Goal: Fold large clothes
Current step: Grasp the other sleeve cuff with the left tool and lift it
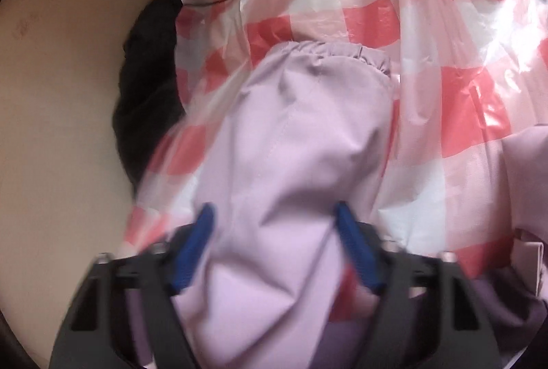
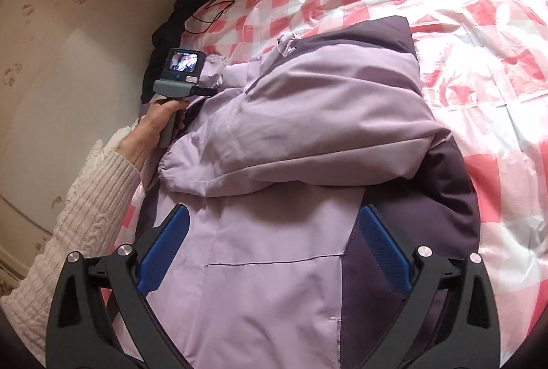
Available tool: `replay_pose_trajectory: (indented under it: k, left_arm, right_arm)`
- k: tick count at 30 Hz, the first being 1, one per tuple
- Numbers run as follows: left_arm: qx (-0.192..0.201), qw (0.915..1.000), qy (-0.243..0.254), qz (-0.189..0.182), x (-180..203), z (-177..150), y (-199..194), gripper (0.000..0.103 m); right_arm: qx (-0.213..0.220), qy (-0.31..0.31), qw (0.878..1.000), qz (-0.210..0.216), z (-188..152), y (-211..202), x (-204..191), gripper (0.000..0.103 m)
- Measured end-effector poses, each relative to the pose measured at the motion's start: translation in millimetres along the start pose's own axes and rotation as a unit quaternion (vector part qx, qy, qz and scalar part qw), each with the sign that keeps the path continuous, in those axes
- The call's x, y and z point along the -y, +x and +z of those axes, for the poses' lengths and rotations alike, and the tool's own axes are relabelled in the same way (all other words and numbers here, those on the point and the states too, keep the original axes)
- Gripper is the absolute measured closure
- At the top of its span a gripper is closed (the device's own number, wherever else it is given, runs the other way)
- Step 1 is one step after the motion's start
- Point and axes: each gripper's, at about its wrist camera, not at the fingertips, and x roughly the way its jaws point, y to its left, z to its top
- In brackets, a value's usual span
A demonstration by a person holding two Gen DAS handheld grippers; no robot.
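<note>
A lilac sleeve [image 1: 301,136] was pinched between the left gripper [image 1: 274,232] pads. The right gripper [image 2: 274,232] was held wide open, empty, above the jacket [image 2: 308,136], which was spread on the checked sheet [image 2: 479,26].

Left claw [image 1: 274,245] blurred; jacket [image 2: 274,232] hem cut off at the frame's bottom edge

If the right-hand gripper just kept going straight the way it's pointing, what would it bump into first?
Most likely the lilac jacket spread on the checked plastic sheet. The right gripper is open and angled down at its front panel, with the folded sleeve just beyond. Depth is hard to judge.
</note>
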Motion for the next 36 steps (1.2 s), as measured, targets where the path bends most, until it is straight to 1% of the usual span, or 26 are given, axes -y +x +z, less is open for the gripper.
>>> replay_pose_trajectory:
  k: [3,4,5,6,7,9,11,13,14,15,17,18,19,20,21,22,24,25,26,27,29,31,32,33,34,36]
  left_arm:
    - [0.017,0.9935,-0.081,-0.077,-46.4,-9.4,-12.2,0.089]
    - [0.024,0.9888,-0.108,-0.100,-64.9,-13.2,-18.1,0.091]
    - [0.032,0.9802,-0.146,-0.130,-88.3,-18.7,-25.7,0.092]
    - [0.048,0.9656,-0.190,-0.171,-118.3,-25.7,-36.9,0.092]
    - [0.069,0.9470,-0.230,-0.214,-149.1,-34.3,-48.7,0.092]
    - [0.113,0.9092,-0.293,-0.274,-207.8,-56.1,-74.2,0.092]
    - [0.149,0.8750,-0.344,-0.306,-268.9,-83.1,-100.0,0.092]
    - [0.174,0.8282,-0.407,-0.344,-331.8,-118.0,-108.8,0.092]
    - [0.171,0.8106,-0.435,-0.352,-358.7,-137.9,-106.5,0.092]
    - [0.159,0.7972,-0.464,-0.352,-379.6,-159.3,-101.6,0.085]
    - [0.116,0.7700,-0.531,-0.334,-414.2,-214.3,-83.3,0.061]
    - [0.092,0.7565,-0.564,-0.318,-425.9,-242.6,-74.6,0.034]
    - [0.074,0.7389,-0.597,-0.303,-437.5,-274.2,-67.3,0.018]
    - [0.064,0.7226,-0.622,-0.294,-446.9,-302.7,-62.5,0.017]
    - [0.058,0.7092,-0.639,-0.292,-454.6,-326.7,-59.5,0.017]
    - [0.060,0.6996,-0.648,-0.295,-461.2,-346.8,-58.7,0.015]
    - [0.070,0.6869,-0.657,-0.302,-470.2,-371.0,-61.0,0.011]
    - [0.070,0.6825,-0.657,-0.312,-472.0,-374.7,-61.2,0.007]
    - [0.065,0.6793,-0.654,-0.326,-472.3,-373.3,-59.6,0.007]
    - [0.054,0.6793,-0.648,-0.339,-470.6,-367.5,-56.8,0.007]
    - [0.032,0.6909,-0.635,-0.345,-469.2,-352.2,-45.6,0.007]
    - [0.012,0.6994,-0.634,-0.330,-468.1,-334.9,-37.0,0.007]
    - [0.003,0.7007,-0.640,-0.316,-469.7,-328.7,-34.4,0.007]
    - [-0.007,0.6985,-0.649,-0.302,-472.7,-323.1,-28.1,0.007]
    - [-0.014,0.6894,-0.662,-0.293,-475.0,-320.6,-24.8,0.007]
    - [-0.007,0.6604,-0.695,-0.285,-479.1,-317.2,-24.9,0.007]
  right_arm:
    - [-0.004,-0.002,1.000,0.002,-3.0,5.7,-0.6,0.007]
    - [-0.002,0.000,1.000,0.003,-4.6,7.2,-1.2,0.007]
    - [0.000,0.001,1.000,0.007,-4.9,6.4,-2.9,0.007]
    - [0.002,-0.001,1.000,0.010,-5.4,6.4,-5.2,0.007]
    - [0.003,-0.004,1.000,0.010,-6.5,7.9,-7.6,0.007]
    - [0.009,-0.006,1.000,0.009,-6.5,6.0,-11.9,0.007]
    - [0.011,0.002,1.000,0.011,-6.1,5.2,-14.5,0.007]
    - [0.017,0.013,1.000,0.015,-5.8,3.6,-17.4,0.007]
    - [0.020,0.018,0.999,0.020,-6.2,2.2,-19.5,0.007]
    - [0.023,0.023,0.999,0.026,-7.7,-0.2,-21.8,0.007]
    - [0.034,0.030,0.998,0.037,-13.1,-7.4,-25.9,0.007]
    - [0.038,0.032,0.998,0.041,-16.9,-10.7,-27.1,0.007]
    - [0.041,0.032,0.998,0.044,-19.3,-13.4,-27.5,0.007]
    - [0.044,0.033,0.997,0.047,-20.8,-15.2,-26.7,0.007]
    - [0.048,0.036,0.997,0.047,-21.7,-16.1,-24.5,0.007]
    - [0.049,0.038,0.997,0.045,-21.3,-15.9,-22.1,0.007]
    - [0.054,0.043,0.997,0.042,-20.1,-15.2,-14.5,0.007]
    - [0.057,0.046,0.997,0.035,-20.5,-14.6,-9.9,0.007]
    - [0.058,0.051,0.997,0.030,-20.6,-13.8,-4.5,0.007]
    - [0.059,0.059,0.996,0.027,-20.7,-13.2,1.4,0.007]
    - [0.063,0.071,0.995,0.020,-21.0,-13.2,11.8,0.007]
    - [0.066,0.078,0.995,0.012,-20.7,-14.2,20.8,0.007]
    - [0.067,0.083,0.994,0.010,-20.5,-14.9,24.9,0.007]
    - [0.069,0.086,0.994,0.008,-20.4,-15.7,28.5,0.007]
    - [0.070,0.087,0.994,0.004,-20.4,-16.4,31.1,0.007]
    - [0.072,0.083,0.994,0.000,-19.7,-17.0,32.8,0.007]
